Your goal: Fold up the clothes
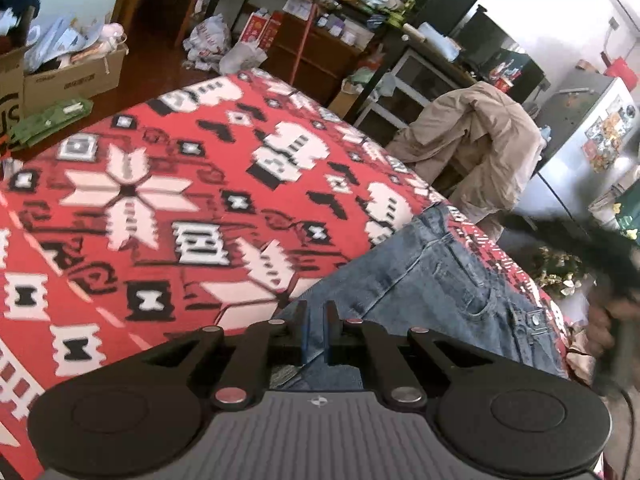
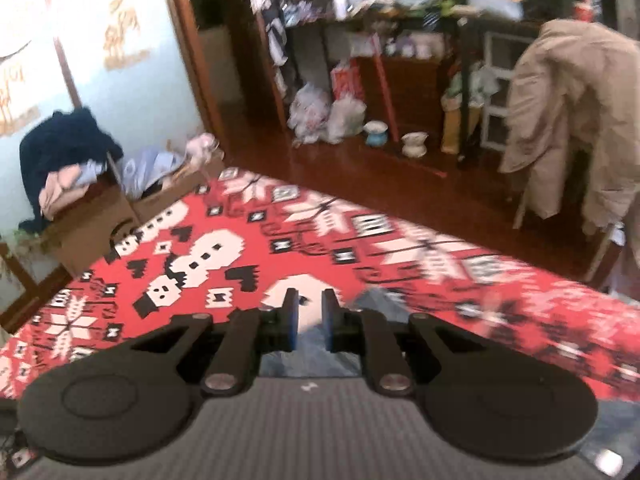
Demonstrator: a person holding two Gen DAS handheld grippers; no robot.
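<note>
the jeans (image 1: 440, 280) lie on a red patterned blanket (image 1: 160, 184), stretched along its right edge in the left wrist view, waistband and button toward the near right. the left gripper (image 1: 316, 320) has its jaws pressed nearly together, pinching a fold of the denim low in that view. the right gripper (image 2: 308, 312) sits a little spread, with blue denim bunched under and between its fingers — whether the pads truly press on it cannot be told through the blur. a beige coat (image 2: 568, 120) hangs over a chair beyond the blanket, and cardboard boxes (image 2: 100, 216) stand at the far corner.
</note>
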